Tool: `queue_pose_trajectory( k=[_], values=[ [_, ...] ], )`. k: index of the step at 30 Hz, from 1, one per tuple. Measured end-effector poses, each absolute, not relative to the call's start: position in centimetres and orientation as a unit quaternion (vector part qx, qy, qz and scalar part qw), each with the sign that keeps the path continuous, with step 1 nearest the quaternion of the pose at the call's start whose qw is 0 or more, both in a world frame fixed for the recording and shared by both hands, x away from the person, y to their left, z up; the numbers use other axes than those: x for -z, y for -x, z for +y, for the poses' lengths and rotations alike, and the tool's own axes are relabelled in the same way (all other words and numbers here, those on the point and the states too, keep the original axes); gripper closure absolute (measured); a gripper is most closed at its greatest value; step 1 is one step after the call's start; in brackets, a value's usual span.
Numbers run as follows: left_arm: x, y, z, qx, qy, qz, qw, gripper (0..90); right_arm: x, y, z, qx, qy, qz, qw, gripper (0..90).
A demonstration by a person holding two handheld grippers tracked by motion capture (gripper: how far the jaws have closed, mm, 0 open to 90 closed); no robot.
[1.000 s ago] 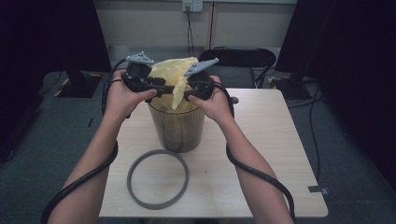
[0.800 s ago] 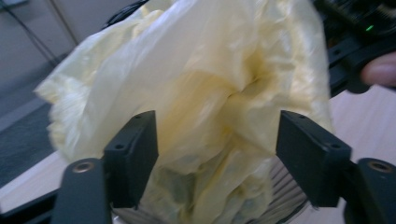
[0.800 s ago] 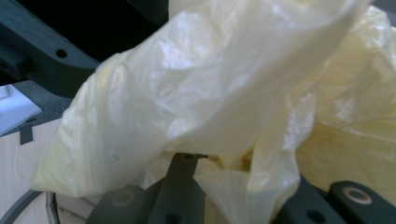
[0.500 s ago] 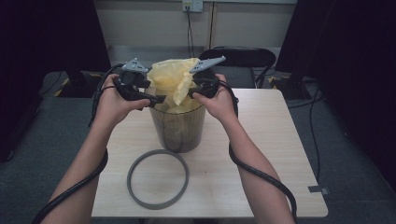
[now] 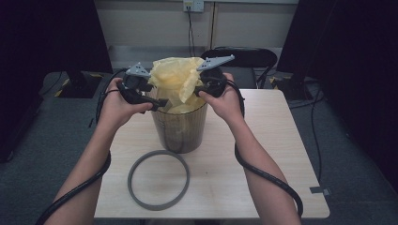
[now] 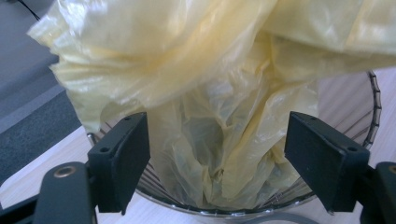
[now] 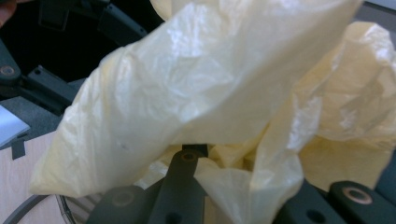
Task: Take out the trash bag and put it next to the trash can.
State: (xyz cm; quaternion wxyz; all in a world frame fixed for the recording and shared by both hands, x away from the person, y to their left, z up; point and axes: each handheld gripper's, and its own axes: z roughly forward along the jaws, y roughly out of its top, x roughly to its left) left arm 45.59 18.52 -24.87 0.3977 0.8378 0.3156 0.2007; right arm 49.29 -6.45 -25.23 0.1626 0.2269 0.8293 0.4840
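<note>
High view: a light wooden table (image 5: 281, 140) carries a translucent ribbed bin (image 5: 180, 129), standing upright near the table's far edge. A yellow plastic bag (image 5: 176, 77) sits in the bin's mouth, its lower part hanging inside and its upper part bunched above the rim. A grey ring (image 5: 158, 179) lies flat on the table, just in front of the bin and apart from it.

The person's hands hold the two grippers at either side of the bin's top. The left gripper (image 5: 141, 89) is at the bag's left side; its fingers have just been opening and stand wide apart. In the left gripper view (image 6: 215, 154) the bag hangs between them, touching neither pad (image 6: 122, 154), with the bin's rim (image 6: 373, 112) behind. The right gripper (image 5: 206, 86) is at the bag's right side. In the right gripper view its fingers (image 7: 189, 156) are closed tight on a fold of the bag (image 7: 224, 93), which drapes over them and hides the tips.
</note>
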Motion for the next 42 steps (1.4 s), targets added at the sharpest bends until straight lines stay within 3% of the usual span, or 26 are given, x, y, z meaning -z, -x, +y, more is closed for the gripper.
queue_pose_trajectory(
  k=[18, 27, 32, 33, 34, 35, 37, 42],
  values=[
    [25.4, -46.8, 16.1, -0.202, -0.842, 0.307, 0.395, 21.7, 23.0, -49.0, -8.7, -0.501, -0.244, 0.811, 0.178, 86.3],
    [26.6, -47.8, 15.1, -0.195, -0.843, 0.302, 0.399, 19.8, 23.4, -49.2, -8.1, -0.513, -0.244, 0.807, 0.16, 86.3],
    [27.1, -48.6, 14.9, -0.177, -0.832, 0.331, 0.41, 19.3, 23.1, -49.2, -7.4, -0.522, -0.237, 0.805, 0.153, 86.3],
    [26.9, -48.6, 15.0, -0.174, -0.832, 0.32, 0.418, 23.9, 23.0, -49.2, -7.4, -0.522, -0.237, 0.805, 0.153, 86.3],
    [26.9, -48.5, 15.0, -0.173, -0.833, 0.307, 0.427, 37.3, 23.0, -49.2, -7.4, -0.523, -0.238, 0.804, 0.154, 86.3],
    [26.8, -48.4, 14.9, -0.181, -0.836, 0.301, 0.423, 44.9, 23.0, -49.3, -7.6, -0.528, -0.24, 0.8, 0.153, 86.3],
    [26.8, -48.5, 14.7, -0.179, -0.838, 0.298, 0.42, 42.0, 23.0, -49.2, -7.8, -0.541, -0.241, 0.793, 0.143, 86.3],
    [27.3, -48.7, 14.3, -0.171, -0.836, 0.297, 0.429, 48.3, 22.9, -48.8, -7.8, -0.543, -0.235, 0.794, 0.142, 86.3]
  ],
)
